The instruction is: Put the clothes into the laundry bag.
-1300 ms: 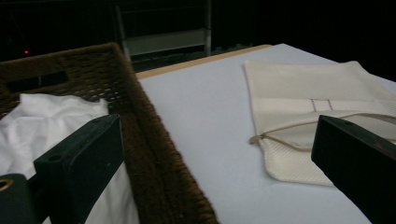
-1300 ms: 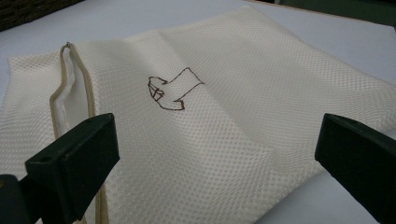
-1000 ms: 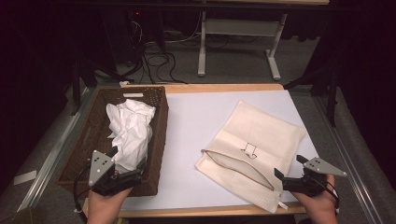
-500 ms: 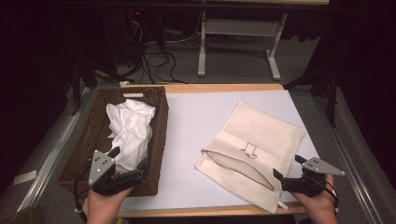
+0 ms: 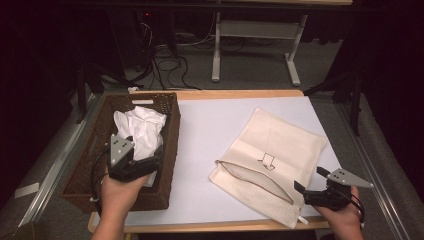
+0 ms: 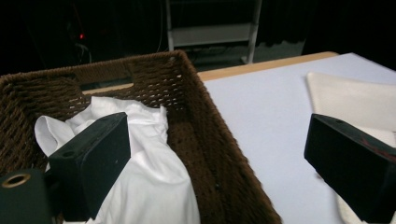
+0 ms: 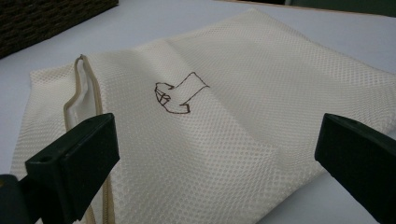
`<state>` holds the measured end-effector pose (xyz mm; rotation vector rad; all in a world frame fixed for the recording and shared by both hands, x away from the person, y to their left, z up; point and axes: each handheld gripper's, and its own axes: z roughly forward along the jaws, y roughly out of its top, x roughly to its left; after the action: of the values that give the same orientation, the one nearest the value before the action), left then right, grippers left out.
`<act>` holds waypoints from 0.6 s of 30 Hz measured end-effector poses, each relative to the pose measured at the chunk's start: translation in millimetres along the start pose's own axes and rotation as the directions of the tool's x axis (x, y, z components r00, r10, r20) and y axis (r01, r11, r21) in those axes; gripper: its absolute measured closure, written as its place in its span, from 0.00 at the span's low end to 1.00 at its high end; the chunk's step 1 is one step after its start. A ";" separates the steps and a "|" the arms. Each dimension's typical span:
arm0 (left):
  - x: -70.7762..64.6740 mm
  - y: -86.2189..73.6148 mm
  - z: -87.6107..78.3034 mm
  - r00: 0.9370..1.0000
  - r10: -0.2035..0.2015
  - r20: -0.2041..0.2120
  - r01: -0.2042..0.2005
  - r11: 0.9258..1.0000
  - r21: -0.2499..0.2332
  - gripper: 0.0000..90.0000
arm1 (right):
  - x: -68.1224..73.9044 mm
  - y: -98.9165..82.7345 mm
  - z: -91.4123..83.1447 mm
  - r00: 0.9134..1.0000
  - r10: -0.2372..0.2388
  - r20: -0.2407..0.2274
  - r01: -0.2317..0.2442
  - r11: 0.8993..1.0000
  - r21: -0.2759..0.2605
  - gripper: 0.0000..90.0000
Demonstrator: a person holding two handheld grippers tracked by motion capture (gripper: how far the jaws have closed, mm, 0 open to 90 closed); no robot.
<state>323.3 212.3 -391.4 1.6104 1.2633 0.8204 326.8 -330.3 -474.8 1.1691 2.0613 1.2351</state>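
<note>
Work had barely begun, as I judged it: the white garment [image 5: 141,131] lay crumpled inside the brown wicker basket [image 5: 92,150] at the table's left, and the cream mesh laundry bag [image 5: 272,150] lay flat on the white table [image 5: 210,125] to the right, well apart from the basket, its zipper [image 5: 252,181] undone along the near edge. Nothing had gone into the bag that I could see, so picking up the garment, carrying it over, stuffing it in and zipping up all seemed left to do.

My left gripper [image 5: 150,162] hovered over the basket's near right corner with jaws spread wide, empty, the garment just beyond them. My right gripper [image 5: 299,190] sat at the bag's near corner, jaws likewise parted and holding nothing, close to the zipper.

For markings, I found only a small brown line drawing [image 7: 180,93] printed mid-bag, possibly a folded shirt, though the outline was too sketchy to be sure. I could read no brand or lettering.
</note>
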 end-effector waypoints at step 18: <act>54.6 7.6 91.2 0.990 -0.077 -0.117 0.110 0.942 0.316 0.06 | -1.1 -1.0 1.7 1.000 0.006 -0.003 -0.006 1.000 0.014 0.02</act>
<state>421.6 241.8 -419.8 1.7641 1.6012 0.6691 328.1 -330.7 -476.6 1.1815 2.0735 1.2279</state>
